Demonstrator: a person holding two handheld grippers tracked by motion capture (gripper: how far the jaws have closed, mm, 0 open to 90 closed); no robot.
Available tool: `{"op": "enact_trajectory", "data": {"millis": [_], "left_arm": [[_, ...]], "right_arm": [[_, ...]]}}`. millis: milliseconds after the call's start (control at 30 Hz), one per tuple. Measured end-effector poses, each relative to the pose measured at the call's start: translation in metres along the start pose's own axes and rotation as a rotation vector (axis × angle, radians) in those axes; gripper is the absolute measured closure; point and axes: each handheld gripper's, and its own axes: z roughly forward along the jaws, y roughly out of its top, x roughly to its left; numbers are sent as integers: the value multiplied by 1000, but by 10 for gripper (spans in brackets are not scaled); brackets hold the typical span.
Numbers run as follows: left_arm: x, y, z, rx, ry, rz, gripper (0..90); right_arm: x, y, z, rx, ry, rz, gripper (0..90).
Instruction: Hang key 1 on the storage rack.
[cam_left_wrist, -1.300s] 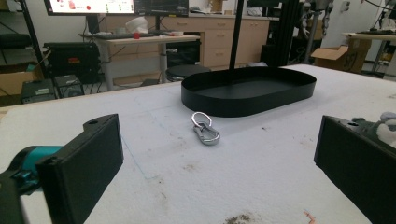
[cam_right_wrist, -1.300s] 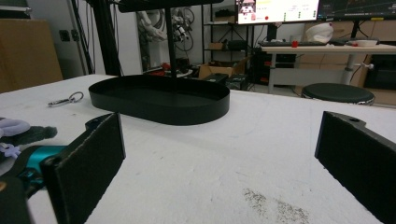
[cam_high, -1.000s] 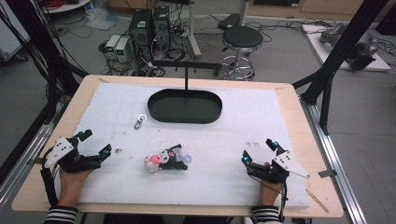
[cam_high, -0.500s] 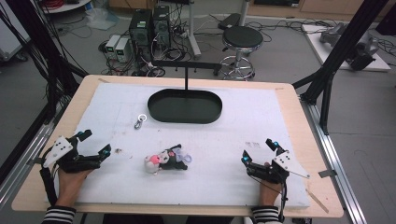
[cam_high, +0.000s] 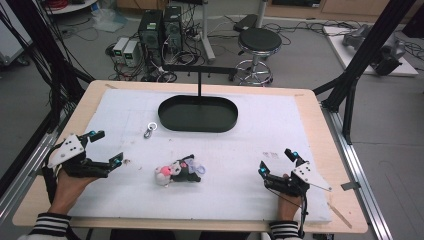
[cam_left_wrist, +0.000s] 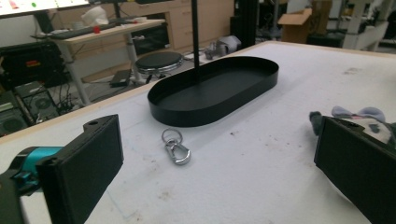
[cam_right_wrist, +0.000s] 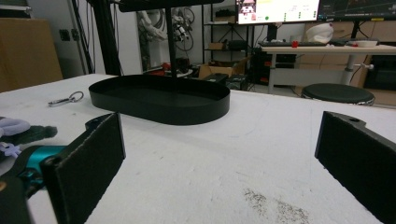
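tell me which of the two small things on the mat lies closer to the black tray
The metal key clip: it lies just off the tray's left end, while the plush toy sits farther toward the person.

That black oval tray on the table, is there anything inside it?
The black oval tray looks empty: bare black floor, apart from a thin black post rising from its far side. In the left gripper view, the near wall hides a strip of the floor behind it.

— Any writing you can make out anywhere?

— No. The monitor (cam_right_wrist: 278, 10) behind the table (cam_right_wrist: 261, 154) shows windows and coloured marks, but they are too small to read.

— Labels or numbers elsewhere?

— None legible.
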Motion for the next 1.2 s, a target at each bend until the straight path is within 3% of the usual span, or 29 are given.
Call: {"op": "enact_trajectory", "data": {"millis": [200,500,733,1033,1200], "left_arm": [[-3,18,12,76,-113,13,17],[-14,42,31,182,-211,88,17],[-26,50,44,272,-273,120,17],[-39,53,58,404,-318,150,17],[-46,54,68,444,-335,180,18]], "right_arm": [[0,0,0,0,0,0,8],[0,0,0,-1,0,1,8],[0,0,0,-1,-1,-3,8],[0,0,0,-1,0,0,8],[0,0,0,-1,0,0,8]]}}
